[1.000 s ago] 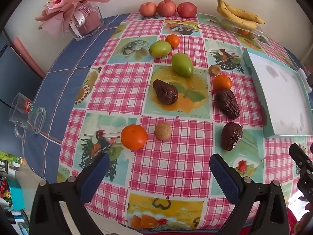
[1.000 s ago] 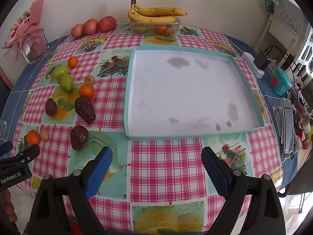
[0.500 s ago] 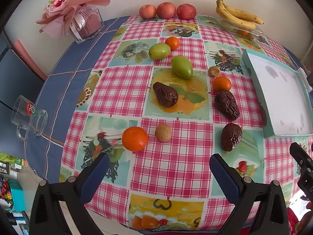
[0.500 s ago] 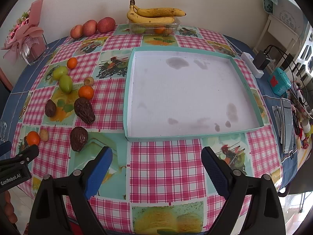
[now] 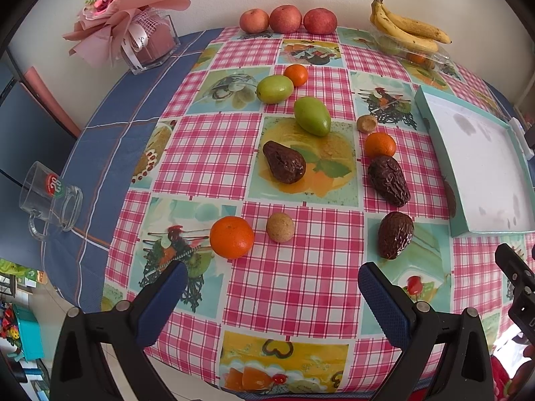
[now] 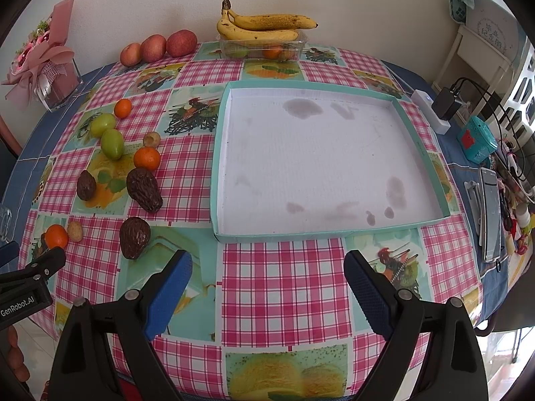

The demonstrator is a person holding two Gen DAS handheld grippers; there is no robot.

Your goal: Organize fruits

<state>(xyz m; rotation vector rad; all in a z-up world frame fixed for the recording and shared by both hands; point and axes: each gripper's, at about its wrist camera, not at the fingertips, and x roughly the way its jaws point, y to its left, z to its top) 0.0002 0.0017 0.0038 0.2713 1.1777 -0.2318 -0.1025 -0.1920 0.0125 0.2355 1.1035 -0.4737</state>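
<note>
1. From what I see, nothing is sorted yet: the teal tray (image 6: pixel 419 153) fills the centre of my right wrist view and its white floor is bare apart from stains.
2. All the loose fruit lies on the desk (image 5: pixel 301 287) left of the tray: three dark avocados, the nearest (image 5: pixel 395 235) at centre right of my left wrist view; two green fruits (image 5: pixel 312 115) above the middle; three oranges, the closest (image 5: pixel 231 237) at centre left; and two small brown fruits, one (image 5: pixel 280 227) just beside that orange.
3. Apples (image 5: pixel 286 19) and bananas (image 5: pixel 406 28) sit along the top edge by the wall; I can't judge whether they belong to the job.
4. My left gripper (image 5: pixel 269 297) hangs at the bottom of its frame, fingers (image 5: pixel 162 300) spread wide, holding and touching nothing.
5. My right gripper (image 6: pixel 267 292) is likewise released, fingers (image 6: pixel 169 292) wide apart above the checked cloth, just short of the tray's near rim, empty.
6. So I reckon every piece has yet to be moved, the nearest avocado or orange being the handiest start.
</note>
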